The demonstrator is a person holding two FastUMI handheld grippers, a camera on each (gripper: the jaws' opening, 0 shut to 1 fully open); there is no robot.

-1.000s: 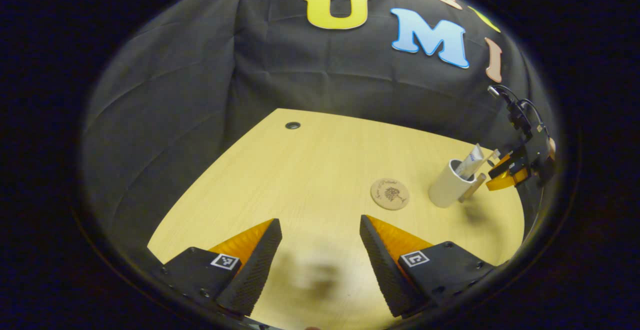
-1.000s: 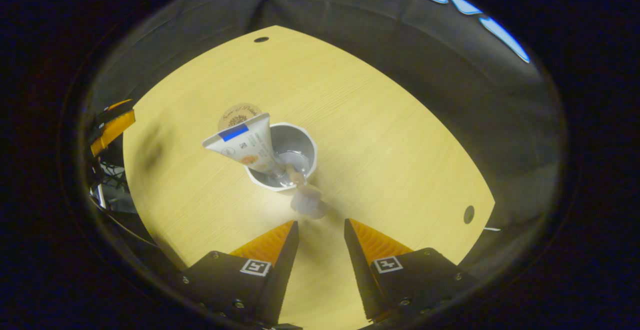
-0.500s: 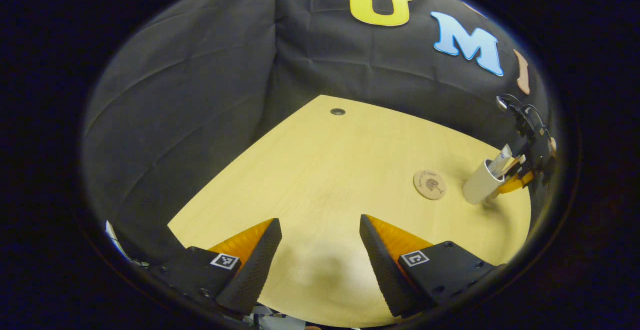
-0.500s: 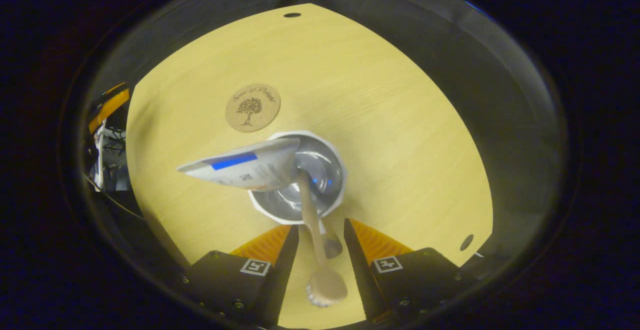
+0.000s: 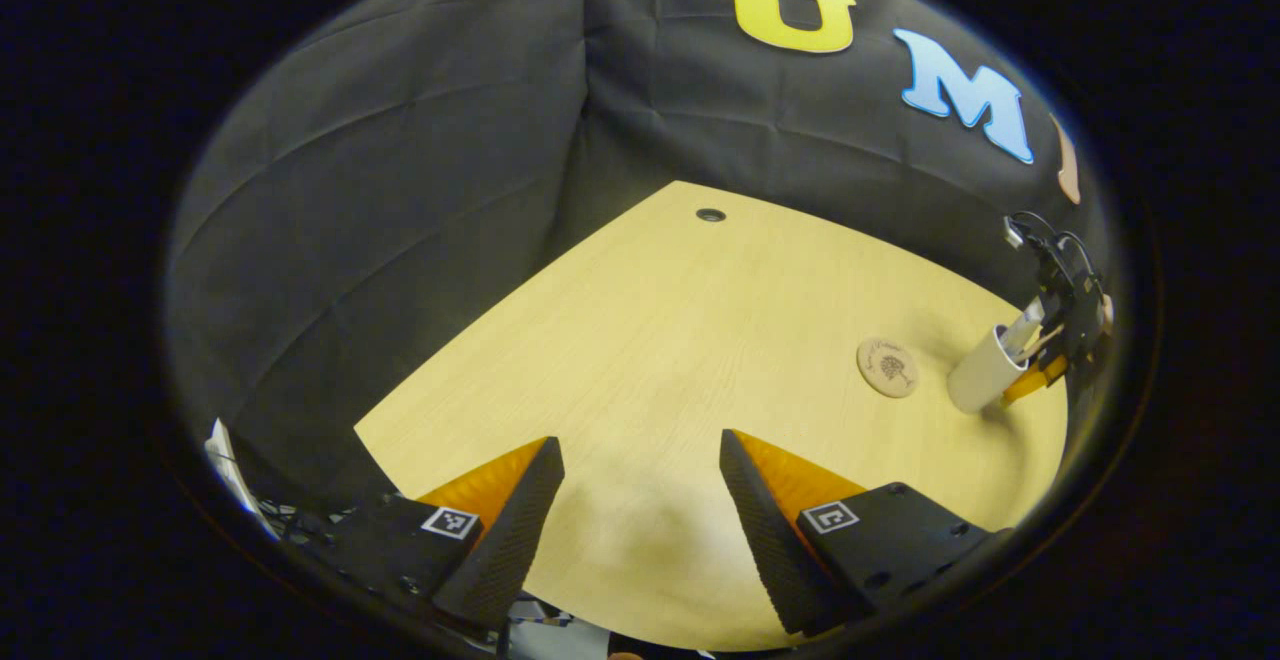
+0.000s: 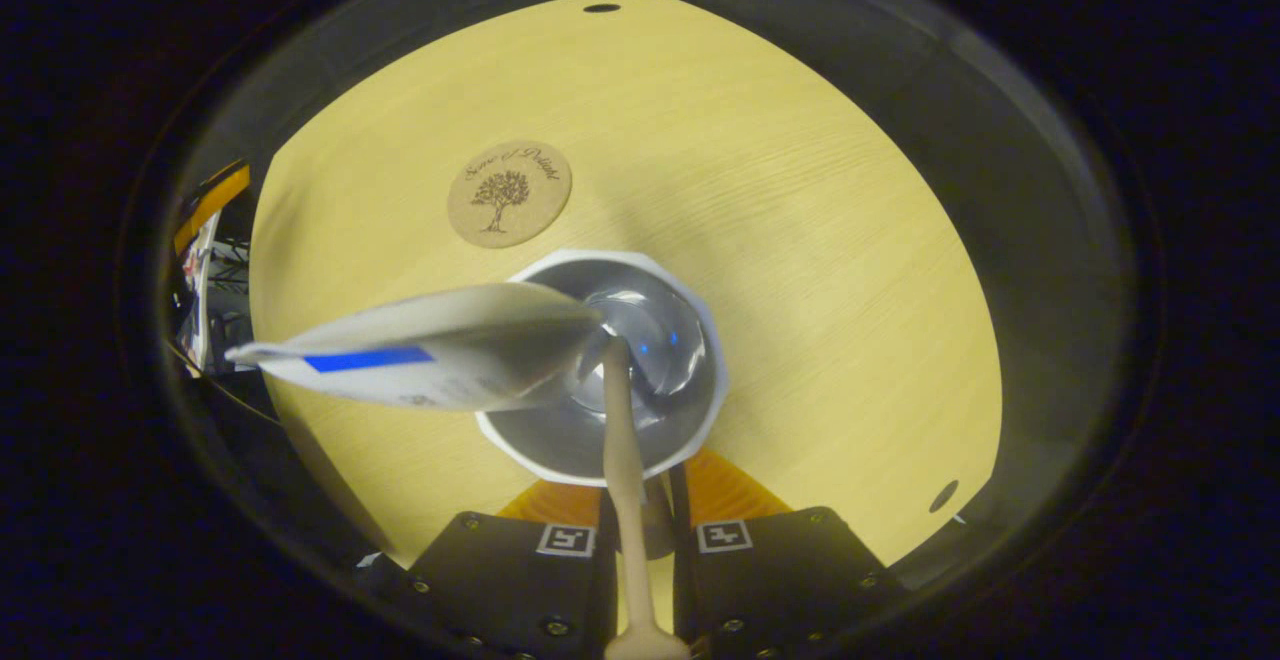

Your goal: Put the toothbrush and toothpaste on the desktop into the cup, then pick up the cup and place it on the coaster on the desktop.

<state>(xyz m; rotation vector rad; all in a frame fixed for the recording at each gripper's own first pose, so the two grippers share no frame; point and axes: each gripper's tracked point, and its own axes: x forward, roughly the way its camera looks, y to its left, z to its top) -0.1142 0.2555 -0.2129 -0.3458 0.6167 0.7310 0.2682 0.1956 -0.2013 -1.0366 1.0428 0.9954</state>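
White cup (image 6: 600, 450) on the wooden counter (image 6: 800, 200), seen from above, with the cork coaster (image 6: 509, 193) just beyond it on the far side. The toothpaste tube (image 6: 430, 350) and the wooden-handled toothbrush (image 6: 622, 440) lean out of the cup, so the load is judged light but top-heavy. The right claw (image 6: 640, 525) lies at the cup's near wall, its jaws drawn close; whether the wall is gripped cannot be told. The smooth, stiff wall is best taken low, clear of the toothbrush. The left claw (image 5: 640, 500) is held released, well apart.
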